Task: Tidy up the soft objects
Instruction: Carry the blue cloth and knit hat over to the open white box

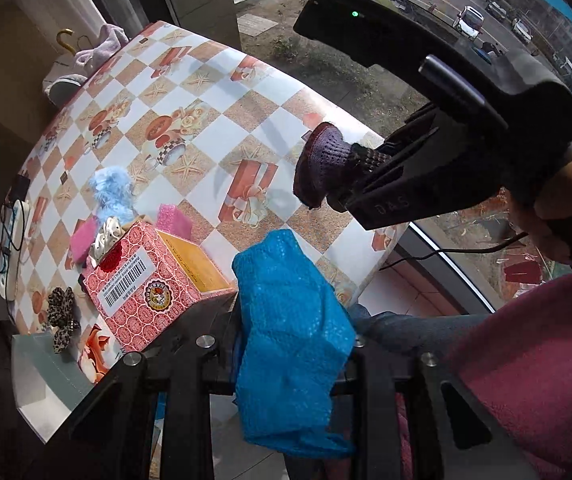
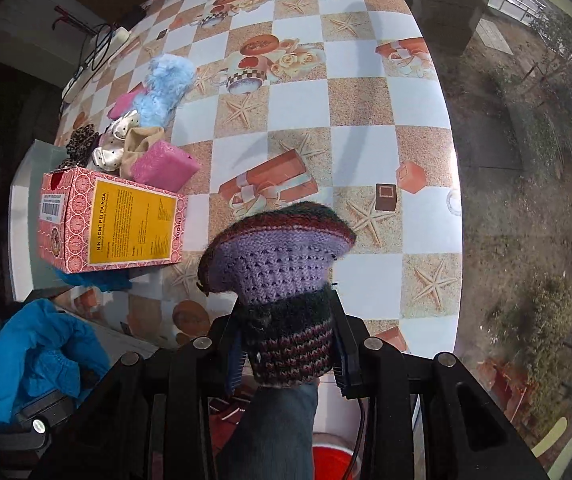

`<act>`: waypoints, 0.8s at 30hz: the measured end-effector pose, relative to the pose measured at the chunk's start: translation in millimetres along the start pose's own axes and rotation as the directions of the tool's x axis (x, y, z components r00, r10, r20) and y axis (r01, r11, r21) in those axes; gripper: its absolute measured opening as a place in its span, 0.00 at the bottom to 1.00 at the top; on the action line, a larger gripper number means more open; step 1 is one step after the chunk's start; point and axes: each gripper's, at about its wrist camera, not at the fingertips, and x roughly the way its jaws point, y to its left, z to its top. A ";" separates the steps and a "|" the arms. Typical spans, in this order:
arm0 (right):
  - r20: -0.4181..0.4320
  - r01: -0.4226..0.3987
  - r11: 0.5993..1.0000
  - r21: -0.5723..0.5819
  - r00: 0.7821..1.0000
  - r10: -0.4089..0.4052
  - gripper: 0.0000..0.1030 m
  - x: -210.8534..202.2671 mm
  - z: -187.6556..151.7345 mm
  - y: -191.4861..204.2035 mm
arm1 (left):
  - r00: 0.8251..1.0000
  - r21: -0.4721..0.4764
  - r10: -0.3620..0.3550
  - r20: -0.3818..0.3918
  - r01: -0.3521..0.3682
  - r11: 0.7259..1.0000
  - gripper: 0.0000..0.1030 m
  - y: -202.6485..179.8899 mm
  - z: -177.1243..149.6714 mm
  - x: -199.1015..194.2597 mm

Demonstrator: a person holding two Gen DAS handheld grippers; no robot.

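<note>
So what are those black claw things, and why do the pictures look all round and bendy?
Those claws are grabbers that a person holds, one in each hand. Each has a tiny camera with a lens that bends the picture round. One picture looks along the left gripper, which pinches a crinkly blue bag. The other looks along the right gripper, which pinches a purple knitted piece. You can even see the right one from the left camera, with the person's hand around it. Below is a checkered table. On it stand a red patterned box, a fluffy blue thing, pink pieces and a leopard scrunchie.
</note>
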 end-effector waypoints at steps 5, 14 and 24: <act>-0.045 -0.067 0.993 -0.099 0.997 0.062 0.35 2.7 -27.1 37.9 | 0.998 -0.082 0.041 0.040 -0.037 0.996 0.30 28.7 -32.9 -23.4; -0.062 -0.085 0.975 -0.204 0.995 0.074 0.35 8.9 -42.3 126.0 | 0.989 -0.230 0.115 0.088 -0.092 0.969 0.30 105.7 -114.3 -48.9; -0.038 -0.055 0.928 -0.368 0.998 0.044 0.36 -1.0 -35.5 240.2 | 0.974 -0.424 0.196 0.113 -0.131 0.896 0.30 208.1 -185.0 -59.1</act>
